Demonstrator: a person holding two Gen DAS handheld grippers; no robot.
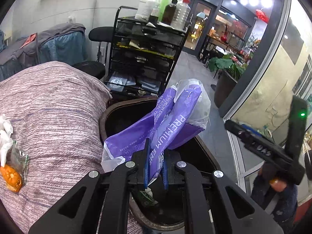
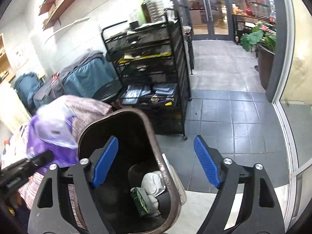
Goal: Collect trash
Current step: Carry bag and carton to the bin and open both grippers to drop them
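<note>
L gripper (image 1: 156, 167) clamped on a purple facial-tissue wrapper (image 1: 161, 124), held just above the brown trash bin (image 1: 103, 120); wrapper fans up toward 1 o'clock. R gripper (image 2: 156, 161) has jaws wide apart, nothing btwn them, over the bin's mouth. In the bin at 6 o'clock in R view: green carton (image 2: 141, 200) touching crumpled white paper (image 2: 154, 183). Striped pink cushion (image 1: 50, 105) at 9 o'clock carries an orange peel (image 1: 11, 177). Black mesh cart (image 1: 144, 52) at 12.

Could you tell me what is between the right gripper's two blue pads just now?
Nothing is held: in the right wrist view the right gripper stands open, and through the gap show the brown bin's rim and floor tiles.
</note>
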